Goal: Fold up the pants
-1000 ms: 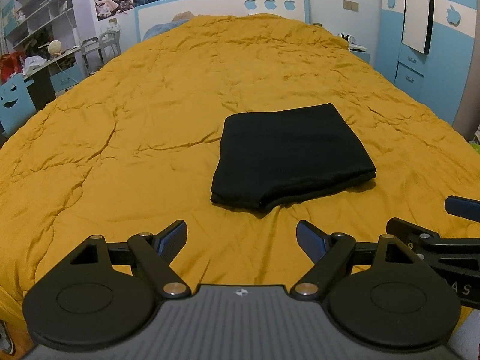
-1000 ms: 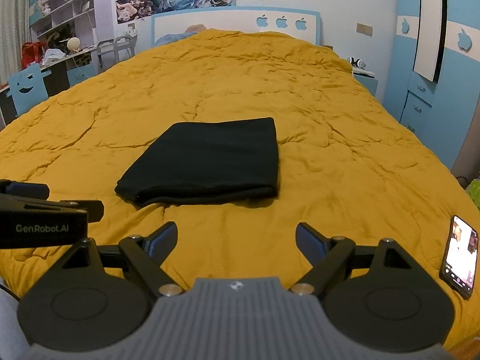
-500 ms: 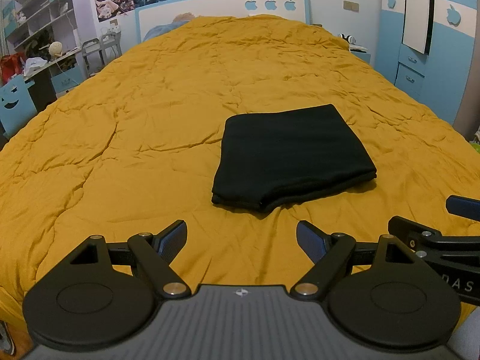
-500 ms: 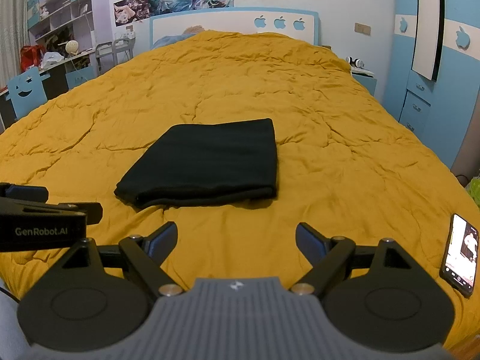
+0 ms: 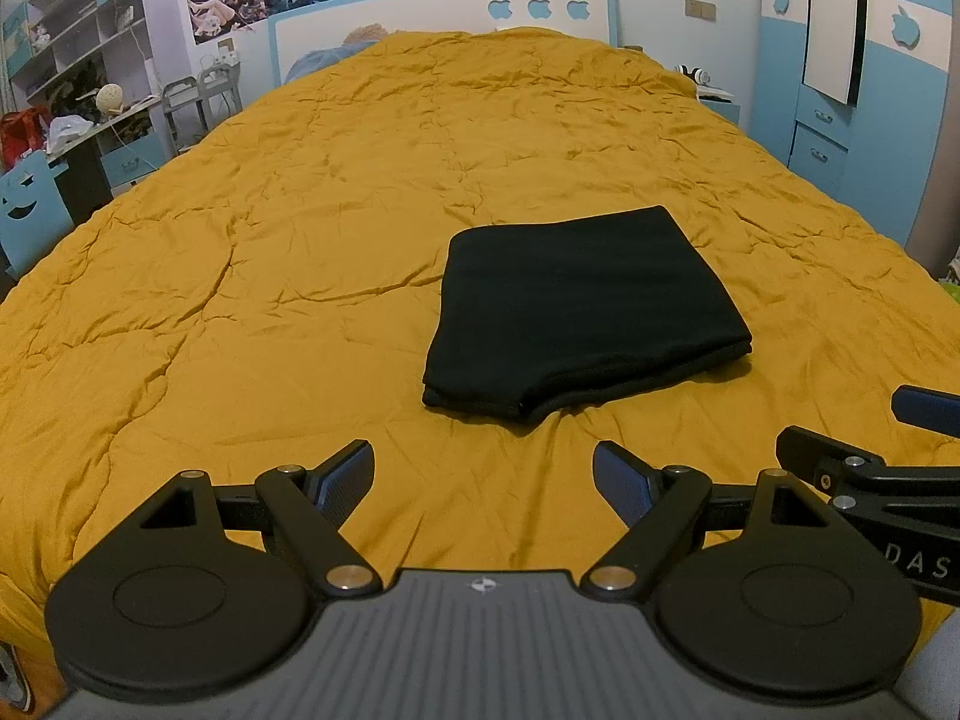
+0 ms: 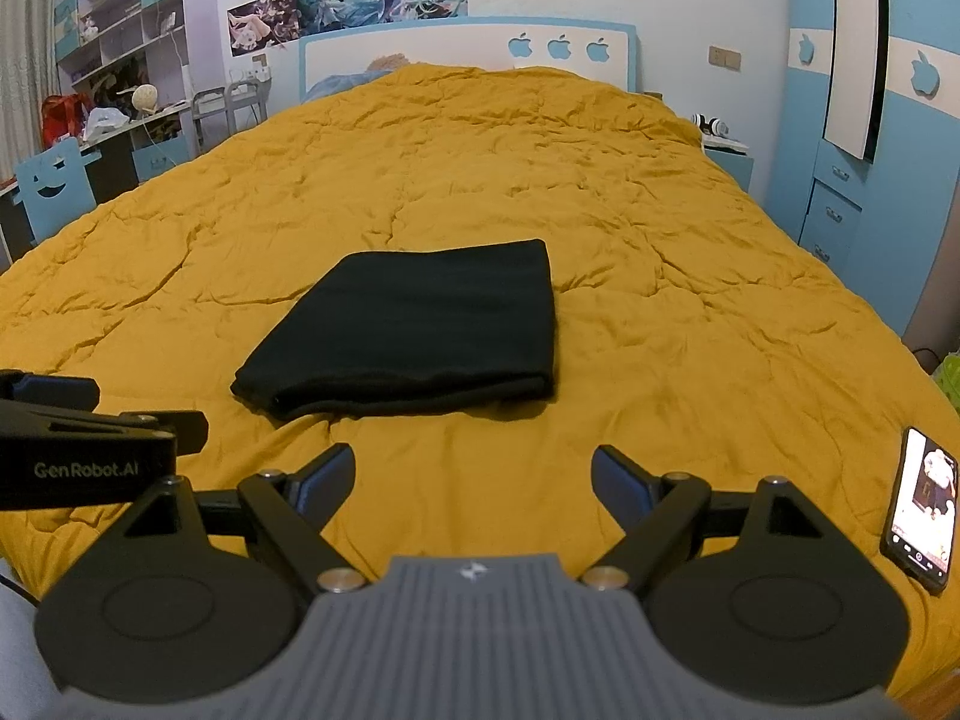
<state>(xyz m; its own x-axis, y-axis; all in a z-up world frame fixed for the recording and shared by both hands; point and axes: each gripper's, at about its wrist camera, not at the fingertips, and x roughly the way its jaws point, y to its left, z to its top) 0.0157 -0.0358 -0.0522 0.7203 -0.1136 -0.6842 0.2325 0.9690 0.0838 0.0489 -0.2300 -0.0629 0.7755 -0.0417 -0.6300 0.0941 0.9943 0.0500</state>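
Observation:
The black pants (image 5: 582,312) lie folded into a flat rectangle on the yellow quilt (image 5: 300,252). They also show in the right wrist view (image 6: 414,330). My left gripper (image 5: 483,477) is open and empty, held above the quilt just short of the pants' near edge. My right gripper (image 6: 471,477) is open and empty too, level with the left one. Each gripper shows at the edge of the other's view: the right one (image 5: 870,450), the left one (image 6: 90,414).
A phone (image 6: 921,507) with its screen lit lies on the quilt at the near right. A blue wardrobe (image 6: 870,132) stands to the right of the bed. A desk, blue chair (image 6: 54,186) and shelves stand to the left. The headboard (image 5: 444,18) is at the far end.
Both grippers have drifted very slightly; the pants have not moved. Both grippers stay open.

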